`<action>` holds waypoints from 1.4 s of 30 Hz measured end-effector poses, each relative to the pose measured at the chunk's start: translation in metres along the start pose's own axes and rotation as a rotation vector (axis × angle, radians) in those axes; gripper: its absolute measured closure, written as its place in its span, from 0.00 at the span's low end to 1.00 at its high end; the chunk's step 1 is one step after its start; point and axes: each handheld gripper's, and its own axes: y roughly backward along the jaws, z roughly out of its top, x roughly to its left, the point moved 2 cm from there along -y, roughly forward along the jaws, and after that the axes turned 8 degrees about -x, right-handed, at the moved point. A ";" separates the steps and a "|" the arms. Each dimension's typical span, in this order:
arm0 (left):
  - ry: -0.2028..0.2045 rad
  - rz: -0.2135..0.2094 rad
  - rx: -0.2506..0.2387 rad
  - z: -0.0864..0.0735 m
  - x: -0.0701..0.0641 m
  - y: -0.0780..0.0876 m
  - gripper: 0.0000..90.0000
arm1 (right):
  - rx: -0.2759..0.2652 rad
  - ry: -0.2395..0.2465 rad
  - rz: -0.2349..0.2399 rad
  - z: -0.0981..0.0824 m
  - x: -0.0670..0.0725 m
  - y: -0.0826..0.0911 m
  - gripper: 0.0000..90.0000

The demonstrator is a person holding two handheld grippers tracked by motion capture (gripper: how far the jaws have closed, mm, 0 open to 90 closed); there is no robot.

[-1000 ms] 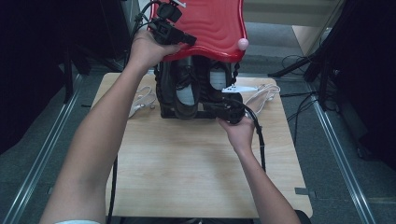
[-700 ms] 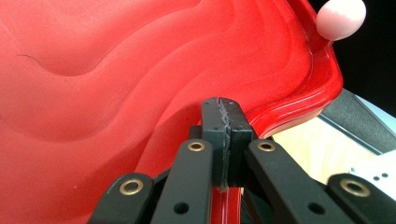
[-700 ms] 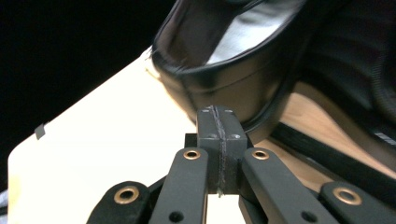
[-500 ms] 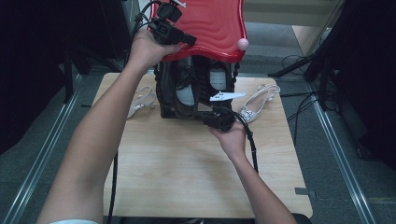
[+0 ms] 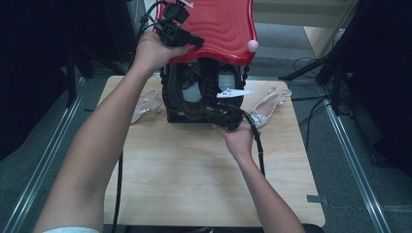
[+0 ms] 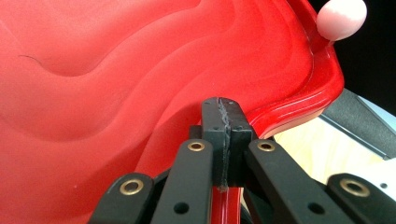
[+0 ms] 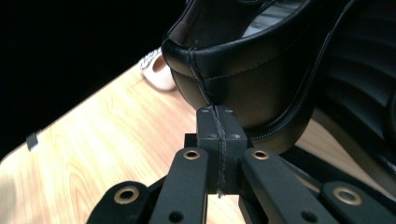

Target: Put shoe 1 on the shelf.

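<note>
1. The left gripper [image 6: 221,116] is clenched on the rim of the red lid [image 5: 223,24] and holds it tilted up over the black container [image 5: 194,104] at the middle of the table's far edge. Keep that pinch firm and the lid high, so the opening stays free for the other hand.
2. The right gripper [image 7: 218,121] sits at the container's near side with its jaws pressed together, their tip right at the heel of the black shoe [image 7: 243,79]. I cannot tell whether they touch the heel; nothing is visibly pinched between them.
3. To take the shoe out well, the jaws probably need to part first and then bite the stiff heel collar along its back seam, deep enough not to slip.
4. Draw the shoe towards the table's near edge, low and straight, so it clears the container's black frame.
5. Mind the pale sandal [image 5: 145,107] towards the table's left edge and the other sandal [image 5: 269,104] towards its right edge; the bare wood of the table [image 5: 194,184] nearer the person looks like the safest landing place.
</note>
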 end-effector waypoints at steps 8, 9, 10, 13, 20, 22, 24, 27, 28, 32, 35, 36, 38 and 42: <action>-0.009 0.007 -0.008 -0.001 -0.001 0.001 1.00 | -0.019 -0.018 -0.024 0.016 -0.004 -0.023 1.00; -0.009 0.008 -0.008 -0.001 -0.001 0.001 1.00 | -0.020 -0.019 -0.029 0.017 -0.004 -0.025 1.00; -0.009 0.008 -0.007 -0.001 -0.001 0.001 1.00 | -0.020 -0.025 -0.032 0.020 -0.005 -0.028 1.00; -0.008 0.008 -0.008 -0.001 -0.001 0.001 1.00 | -0.020 -0.040 -0.037 0.025 -0.005 -0.036 1.00; 0.004 0.018 -0.016 -0.002 -0.001 0.001 1.00 | 0.021 -0.025 -0.058 0.032 -0.001 -0.055 1.00; 0.010 0.018 -0.009 -0.002 -0.001 0.002 1.00 | 0.042 -0.023 -0.066 0.029 -0.001 -0.059 1.00; 0.010 0.024 -0.011 -0.003 -0.001 0.003 1.00 | 0.042 -0.014 -0.064 0.025 0.000 -0.058 1.00; 0.023 0.025 -0.005 -0.003 0.000 0.005 0.99 | 0.026 -0.015 -0.058 0.020 0.000 -0.047 1.00; 0.035 0.016 -0.005 -0.002 0.000 0.008 0.98 | 0.026 -0.007 -0.059 0.019 0.001 -0.044 1.00; 0.039 -0.015 -0.001 -0.001 -0.007 0.019 0.90 | 0.008 0.006 -0.030 0.011 0.005 -0.025 0.99; 0.024 -0.037 0.010 -0.006 -0.017 0.029 0.80 | 0.004 0.004 -0.013 0.005 0.007 -0.009 0.94; 0.029 -0.048 0.009 -0.009 -0.020 0.033 0.77 | -0.002 0.001 -0.009 0.002 0.008 -0.003 0.92; 0.029 -0.057 0.012 -0.016 -0.026 0.039 0.72 | -0.008 0.005 -0.007 -0.002 0.008 0.006 0.87; 0.032 -0.068 0.030 -0.033 -0.032 0.048 0.62 | -0.013 -0.007 0.009 -0.013 0.008 0.026 0.79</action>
